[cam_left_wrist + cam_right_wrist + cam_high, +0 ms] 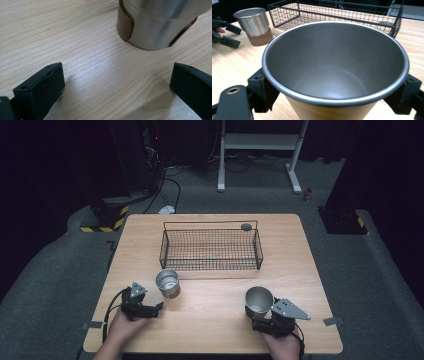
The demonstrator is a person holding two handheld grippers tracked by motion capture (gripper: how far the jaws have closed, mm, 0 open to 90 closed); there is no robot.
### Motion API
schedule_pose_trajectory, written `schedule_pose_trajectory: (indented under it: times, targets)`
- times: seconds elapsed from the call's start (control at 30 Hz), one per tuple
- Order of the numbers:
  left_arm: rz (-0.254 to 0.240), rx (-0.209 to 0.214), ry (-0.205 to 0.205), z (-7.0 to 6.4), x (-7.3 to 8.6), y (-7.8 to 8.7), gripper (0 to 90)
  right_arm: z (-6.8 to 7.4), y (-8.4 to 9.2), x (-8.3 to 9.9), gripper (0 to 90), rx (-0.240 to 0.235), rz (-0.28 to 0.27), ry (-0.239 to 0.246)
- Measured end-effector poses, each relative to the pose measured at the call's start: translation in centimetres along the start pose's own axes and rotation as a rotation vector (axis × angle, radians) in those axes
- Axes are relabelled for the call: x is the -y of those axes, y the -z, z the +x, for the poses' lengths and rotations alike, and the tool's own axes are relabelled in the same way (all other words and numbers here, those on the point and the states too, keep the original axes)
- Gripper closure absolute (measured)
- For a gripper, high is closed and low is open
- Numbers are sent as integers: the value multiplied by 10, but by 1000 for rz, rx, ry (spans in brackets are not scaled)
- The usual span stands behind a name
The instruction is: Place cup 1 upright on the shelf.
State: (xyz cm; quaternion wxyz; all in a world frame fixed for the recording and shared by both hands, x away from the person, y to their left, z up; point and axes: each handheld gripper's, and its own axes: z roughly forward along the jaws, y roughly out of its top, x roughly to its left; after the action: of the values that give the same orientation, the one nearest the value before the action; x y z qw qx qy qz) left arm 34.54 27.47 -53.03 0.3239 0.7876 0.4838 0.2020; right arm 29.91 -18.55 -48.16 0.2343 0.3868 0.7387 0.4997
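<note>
Two metal cups stand on the wooden table. The left cup has a brown band round its base and rises just ahead of my left gripper. In the left gripper view that cup stands beyond the left gripper, whose jaws are wide apart over bare wood. The right cup sits between the jaws of my right gripper. Seen from the right gripper view, the cup is empty and a pad presses on each side below its rim.
A black wire basket stands at the middle back of the table, with a small dark round thing at its far right corner. From the right gripper view, the basket lies behind the cup, and the left cup is at far left.
</note>
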Motion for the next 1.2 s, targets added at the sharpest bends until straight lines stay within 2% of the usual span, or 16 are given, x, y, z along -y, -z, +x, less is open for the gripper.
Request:
schedule_pose_trajectory:
  times: [0.37,0.63,1.1,1.2]
  targets:
    - [3,1,0,0,0,0,1,-9,-2,-4,140,43,-12,-4]
    - [3,-3,5,0,0,0,1,-13,-4,-16,140,72,-8,-8]
    - [1,-4,5,0,0,0,2,-10,-15,-37,142,46,-14,9]
    - [1,-3,4,0,0,0,2,-9,-16,-40,141,56,-19,13]
